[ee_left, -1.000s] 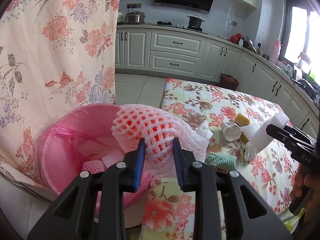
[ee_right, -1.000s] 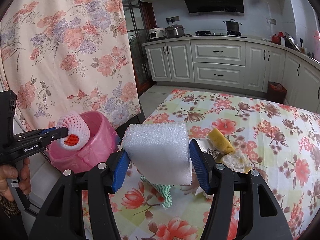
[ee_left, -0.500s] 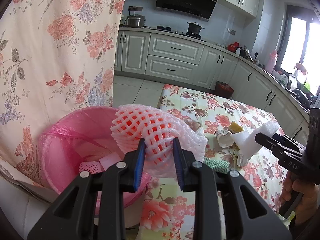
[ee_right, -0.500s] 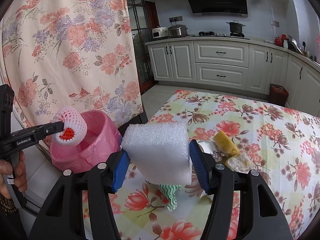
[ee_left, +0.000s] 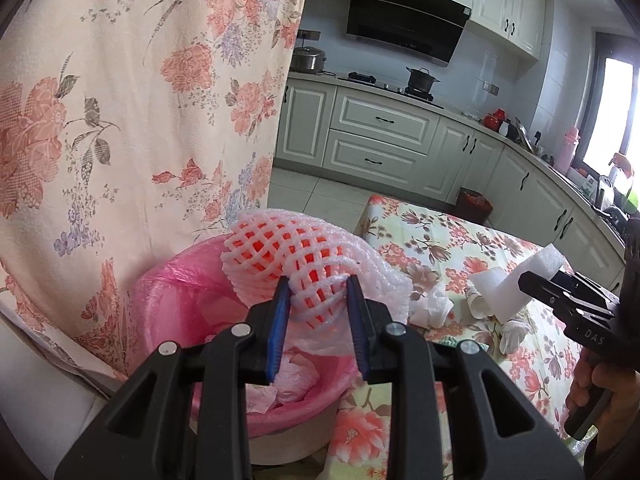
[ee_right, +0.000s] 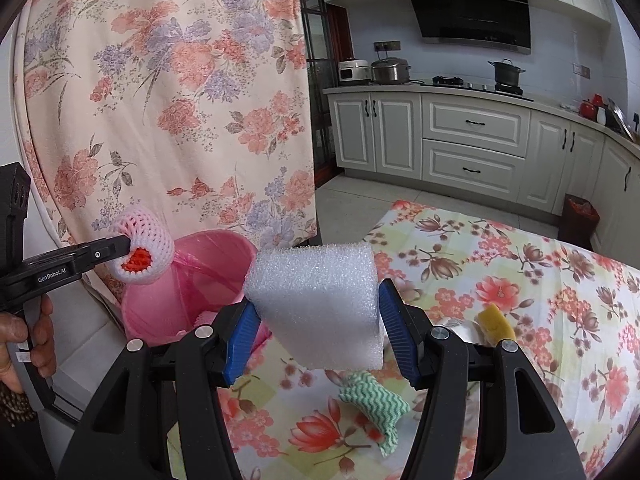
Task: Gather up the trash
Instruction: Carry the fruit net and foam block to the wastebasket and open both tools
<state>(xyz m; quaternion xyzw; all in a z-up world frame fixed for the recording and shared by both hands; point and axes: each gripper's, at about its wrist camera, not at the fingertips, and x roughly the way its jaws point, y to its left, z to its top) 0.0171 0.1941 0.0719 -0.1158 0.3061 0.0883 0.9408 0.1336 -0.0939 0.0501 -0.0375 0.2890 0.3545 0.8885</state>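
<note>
Both loads have come closer to the bin over the last second. The left gripper (ee_left: 316, 312) stays clamped on the white foam fruit net with an orange inner layer (ee_left: 288, 256), which now hangs above the near rim of the round pink-lined waste bin (ee_left: 176, 296) standing off the table's left edge, in front of the floral curtain (ee_left: 140, 100); a second ago the net sat lower and covered more of the bin's mouth in the left wrist view. The right gripper (ee_right: 316, 332), its jaws holding wide around the white rectangular block of packing foam (ee_right: 316, 304), has also drifted toward the bin, which shows larger and nearer in the right wrist view than before. Neither grip has changed, so nothing has been dropped yet. By my reading the net is nearly placed for release, with the block to follow. Left on the flower-printed tablecloth (ee_right: 540, 280), near the table's left edge, are a green-and-white zigzag cloth (ee_right: 372, 400), a yellow sponge-like scrap (ee_right: 494, 318) and some crumpled white paper (ee_left: 432, 308), so collection is partway done.
</note>
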